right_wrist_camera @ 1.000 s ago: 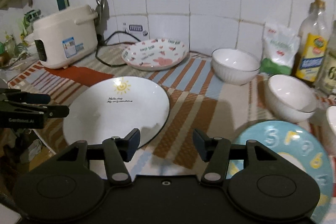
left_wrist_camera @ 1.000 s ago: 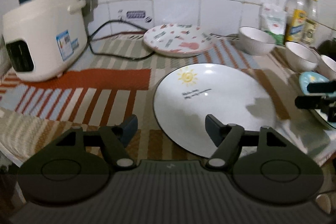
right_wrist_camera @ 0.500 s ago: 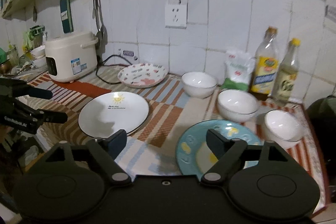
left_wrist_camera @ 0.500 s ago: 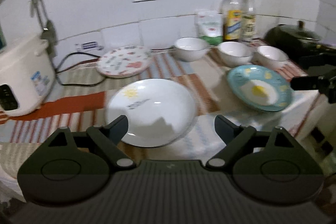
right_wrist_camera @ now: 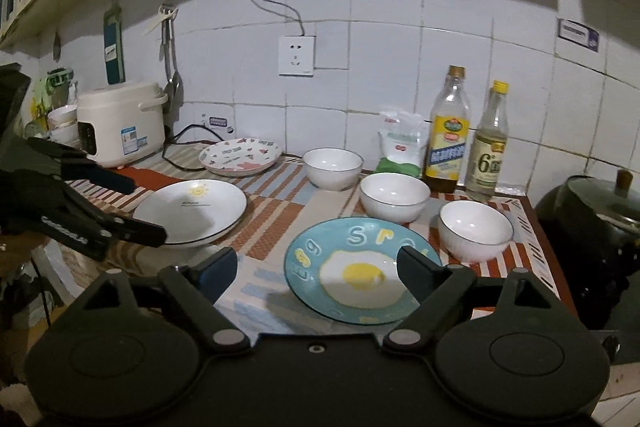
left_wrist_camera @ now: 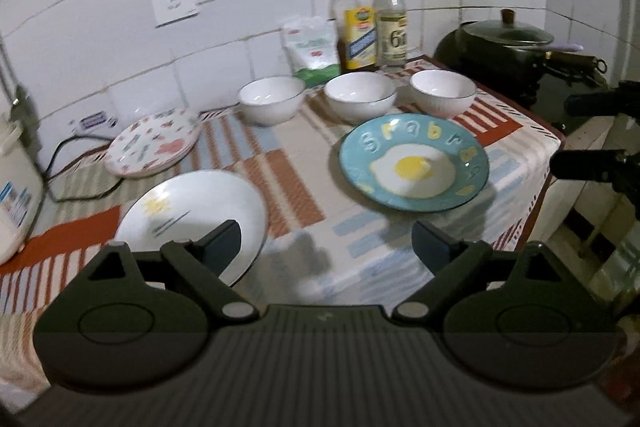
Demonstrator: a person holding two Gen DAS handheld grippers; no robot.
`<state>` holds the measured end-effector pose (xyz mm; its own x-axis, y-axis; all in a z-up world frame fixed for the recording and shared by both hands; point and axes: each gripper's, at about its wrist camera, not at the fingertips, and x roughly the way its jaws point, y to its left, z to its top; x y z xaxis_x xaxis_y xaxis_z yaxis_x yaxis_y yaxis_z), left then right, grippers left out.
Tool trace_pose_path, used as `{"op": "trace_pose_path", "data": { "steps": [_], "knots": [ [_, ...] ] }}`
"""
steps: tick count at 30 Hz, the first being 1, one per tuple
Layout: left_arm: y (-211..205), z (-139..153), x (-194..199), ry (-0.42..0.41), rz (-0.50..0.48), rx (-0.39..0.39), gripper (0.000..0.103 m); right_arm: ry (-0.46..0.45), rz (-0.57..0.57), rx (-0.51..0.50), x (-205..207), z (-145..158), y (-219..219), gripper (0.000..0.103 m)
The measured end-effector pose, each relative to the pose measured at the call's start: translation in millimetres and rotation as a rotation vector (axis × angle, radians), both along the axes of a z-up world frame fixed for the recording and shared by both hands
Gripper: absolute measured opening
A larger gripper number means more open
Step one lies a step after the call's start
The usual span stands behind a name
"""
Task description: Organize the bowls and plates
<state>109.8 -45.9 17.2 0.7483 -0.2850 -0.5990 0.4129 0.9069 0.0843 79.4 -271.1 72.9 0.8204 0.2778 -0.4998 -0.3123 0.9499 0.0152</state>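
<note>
Ahead of both grippers, on a striped cloth (right_wrist_camera: 276, 187) over the counter: three plates and three bowls, all separate, none stacked, so by appearance the sorting has not begun. Left gripper (left_wrist_camera: 326, 241): jaws just widened, now spread wide, nothing between them; held back from the counter edge and angled down, seemingly to take in the whole spread before choosing. Right gripper (right_wrist_camera: 316, 267): jaws likewise just widened, now wide and empty, pads clear of everything though the blue egg plate lies under the line of sight. Blue egg plate (right_wrist_camera: 360, 271): directly ahead of the right gripper, nearest item to it; flat on the cloth. White sun plate (right_wrist_camera: 192, 207): ahead and left of the right gripper, just beyond the left gripper's left finger; flat. Patterned plate (right_wrist_camera: 240, 157): farther back on the left, near the rice cooker (right_wrist_camera: 120, 123); flat. White bowls, three, upright: the back one (right_wrist_camera: 333, 167), the middle one (right_wrist_camera: 394, 195), the right one (right_wrist_camera: 474, 229), in a loose diagonal row beyond the blue plate, well apart from either gripper. Bottles (right_wrist_camera: 448, 131) and a bag stand behind the bowls against the tiles; a lidded dark pot (left_wrist_camera: 508, 47) sits far right. Judgement: similar shapes lie close enough to nest, plates on plates, bowls in bowls; wide jaws suit a plate rim.
</note>
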Motion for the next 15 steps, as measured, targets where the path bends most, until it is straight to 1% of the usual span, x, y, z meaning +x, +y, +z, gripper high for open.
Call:
{"op": "trace_pose_path", "data": {
  "steps": [4,6,11,13,15],
  "knots": [
    [-16.8,-15.0,9.2,-0.046,0.002,-0.029,0.094,-0.055,-0.032,0.042,0.3,-19.6,-13.8,0.09],
    [-22.0,-25.8,18.4,-0.043,0.013,-0.055,0.094,-0.068,-0.065,0.062,4.3,-30.4,-18.9,0.09],
    [-31.1,-56.2,43.3,-0.075,0.046,-0.104,0.094,-0.048,-0.112,0.108,24.5,-62.8,-31.7,0.09],
    [-35.2,-67.3,54.6,-0.086,0.062,-0.118,0.094,-0.039,-0.139,0.106,33.7,-73.8,-35.3,0.09],
    [-39.6,-77.4,68.2,-0.06,0.075,-0.135,0.094,-0.031,-0.166,0.115,43.9,-83.9,-40.9,0.09]
  ]
}}
